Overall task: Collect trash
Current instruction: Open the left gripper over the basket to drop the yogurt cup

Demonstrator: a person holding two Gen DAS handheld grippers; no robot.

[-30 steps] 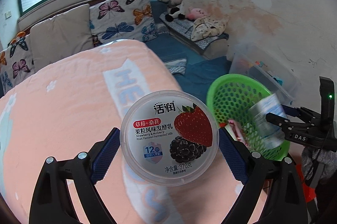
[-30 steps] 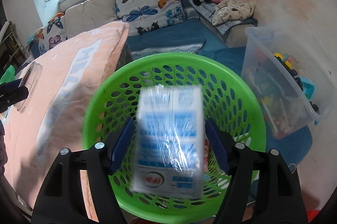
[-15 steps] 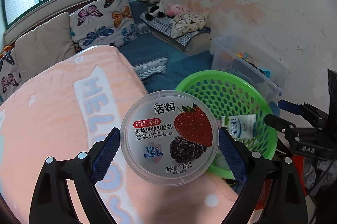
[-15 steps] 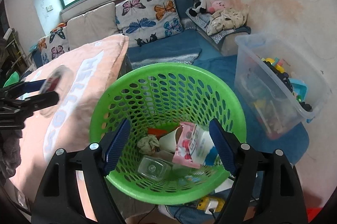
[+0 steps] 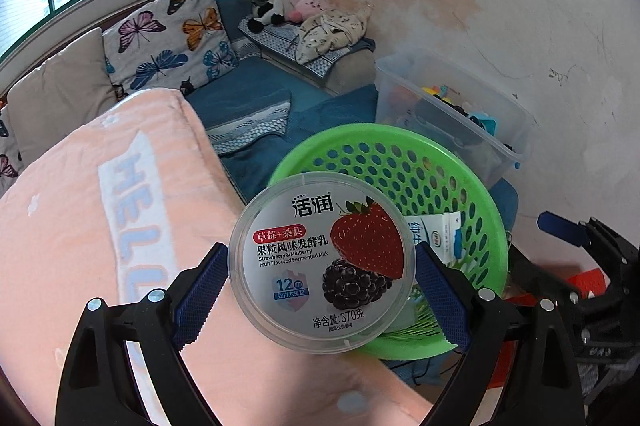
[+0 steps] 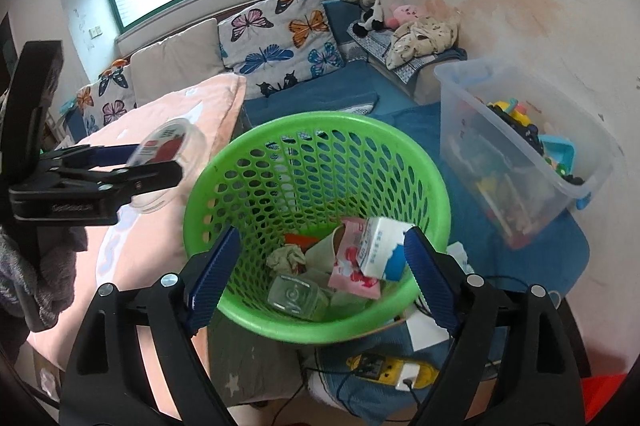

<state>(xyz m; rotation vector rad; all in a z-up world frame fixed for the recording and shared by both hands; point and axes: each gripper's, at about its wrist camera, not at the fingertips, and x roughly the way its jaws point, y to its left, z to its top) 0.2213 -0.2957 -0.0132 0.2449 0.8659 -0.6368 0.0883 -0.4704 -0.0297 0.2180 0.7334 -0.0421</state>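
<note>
Holding one round clear plastic yogurt tub with a strawberry picture on its lid, the left claw squeezes it between two blue pads, one on each side. The tub's flat lid faces the claw's camera, and in the right view the tub looks tilted above the peach blanket, just beside the rim of the one round green plastic basket with holes.

The right claw hangs over the near edge of that basket. Its jaws are wide and opening more, and nothing is between its two blue pads.

Down in the basket I count one white and blue milk carton lying tipped on its side, one pink wrapper, one crumpled paper ball and one clear plastic bottle. The carton leans on the wrapper.

One clear plastic box of toys stands on the blue mat to the right of the basket.
</note>
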